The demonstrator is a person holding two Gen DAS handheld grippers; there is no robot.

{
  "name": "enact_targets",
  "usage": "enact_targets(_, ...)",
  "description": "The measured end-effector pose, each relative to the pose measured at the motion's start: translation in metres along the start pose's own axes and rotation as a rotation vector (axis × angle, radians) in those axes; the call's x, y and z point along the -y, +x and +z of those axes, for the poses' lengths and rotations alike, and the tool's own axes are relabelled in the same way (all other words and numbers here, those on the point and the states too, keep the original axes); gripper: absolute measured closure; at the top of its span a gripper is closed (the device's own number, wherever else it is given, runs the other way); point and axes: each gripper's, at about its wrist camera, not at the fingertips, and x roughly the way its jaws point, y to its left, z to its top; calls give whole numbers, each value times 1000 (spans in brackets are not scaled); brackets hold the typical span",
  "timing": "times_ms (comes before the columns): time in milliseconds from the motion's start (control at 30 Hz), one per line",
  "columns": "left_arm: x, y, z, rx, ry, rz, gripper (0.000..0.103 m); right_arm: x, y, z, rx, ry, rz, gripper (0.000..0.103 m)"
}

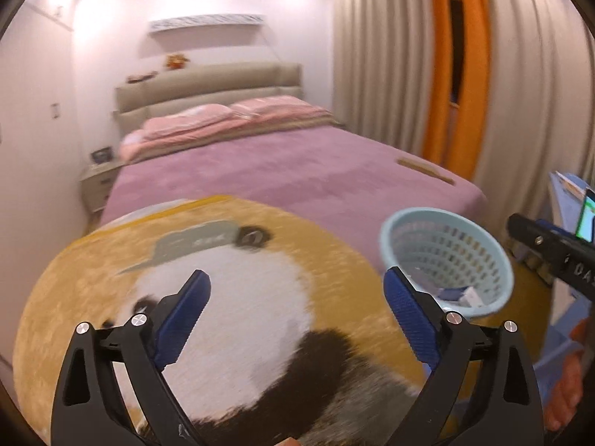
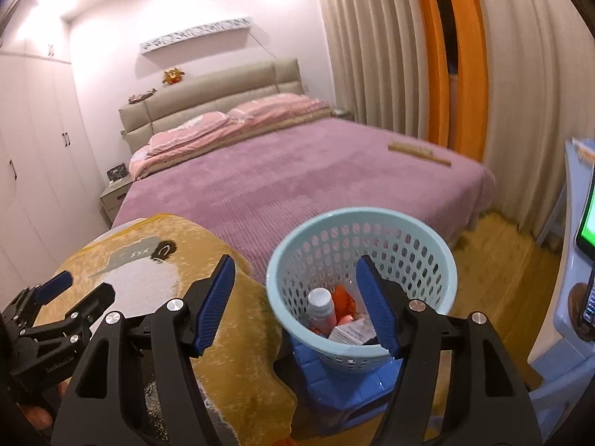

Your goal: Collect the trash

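Clearly, both grippers are seen with their jaws spread and nothing held between the blue pads. The left gripper (image 1: 297,282) is stretched wide over a round panda rug (image 1: 230,297) laid on the foot of a bed with a purple cover (image 1: 282,171); that view is smeared by motion, so the rug's print can be read only roughly. The right gripper (image 2: 295,271) is opened more moderately, and between its fingers a pale blue perforated basket (image 2: 360,223) is framed, standing on a blue stool (image 2: 346,383) whose lower part is cut off by the gripper body.

Trash is seen inside the basket: a bottle with a white cap (image 2: 320,306), something orange-red (image 2: 344,299) and a small pale carton (image 2: 351,332). The carton is partly covered by the right finger, and the orange item cannot be identified. In the left view only a corner of the contents is visible through the basket's rim.

A long tan stick-like object (image 2: 418,154) is seen lying on the bed's far right side; what it is cannot be told. The left gripper is partly visible at the lower left edge of the right view, and a lit screen (image 2: 587,230) is cropped at the right edge.
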Motion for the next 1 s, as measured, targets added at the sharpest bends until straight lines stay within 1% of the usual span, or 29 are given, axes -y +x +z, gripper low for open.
enact_targets(133,-14,-3,-19,32,-24,66,11,-20,-8,-13,38,-42,-9,39)
enact_targets(233,-22,-3,-30,52,-54,76,11,-33,-11,-21,52,-67,-15,39)
enact_targets(333,-29,-4,-39,83,-73,111,10,-38,-12,-28,54,-68,-9,39)
enact_targets(467,-32,-8,-41,106,-95,113,7,-41,-10,-33,56,-71,-13,39)
enact_targets(533,-31,-9,-42,103,-92,107,7,-42,-9,-33,58,-72,-17,39)
enact_targets(600,-30,-8,-42,92,-92,132,7,-41,-8,-34,57,-66,-22,39)
enact_targets(667,-30,-6,-42,81,-93,137,7,-40,-5,-33,52,-64,-26,39)
enact_targets(1000,-32,-6,-43,73,-99,142,7,-41,2,-36,44,-67,-28,39)
